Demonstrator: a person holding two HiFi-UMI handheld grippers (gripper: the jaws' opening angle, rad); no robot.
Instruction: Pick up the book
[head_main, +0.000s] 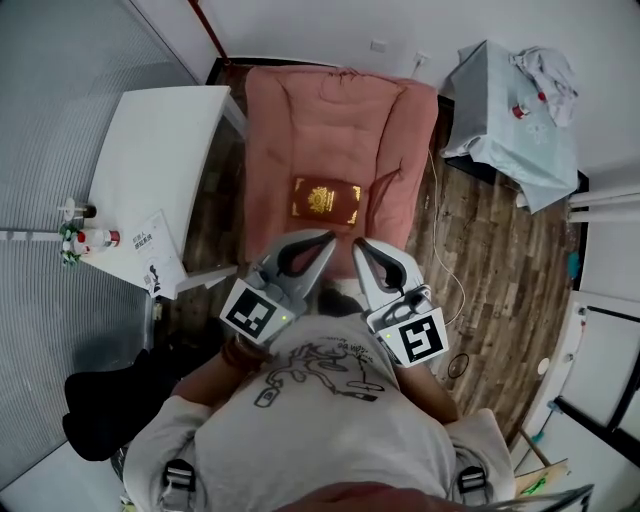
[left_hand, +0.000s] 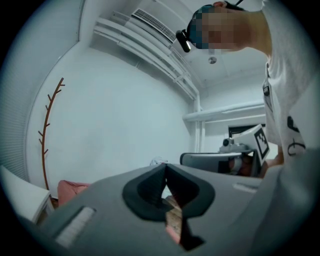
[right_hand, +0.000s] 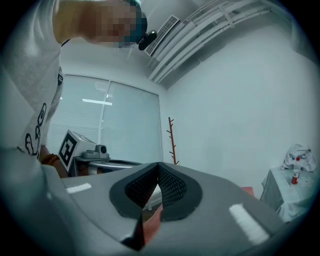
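So, basically 0 progress on this one as far as I can see. The book (head_main: 325, 200) is lying flat in the middle of the pink cushion (head_main: 280, 120), and nothing is touching it. The 2 grippers sit side by side at the cushion's near edge, just short of the book. The left gripper (head_main: 325, 238) and the right gripper (head_main: 358, 244) are each pinched fully closed on nothing. My guess at what's left: open up, reach in over the cushion, grab it, lift.

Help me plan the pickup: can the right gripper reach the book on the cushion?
Probably yes: nothing lies between the right gripper and the book on the pink cushion, though its shut jaws must open first.
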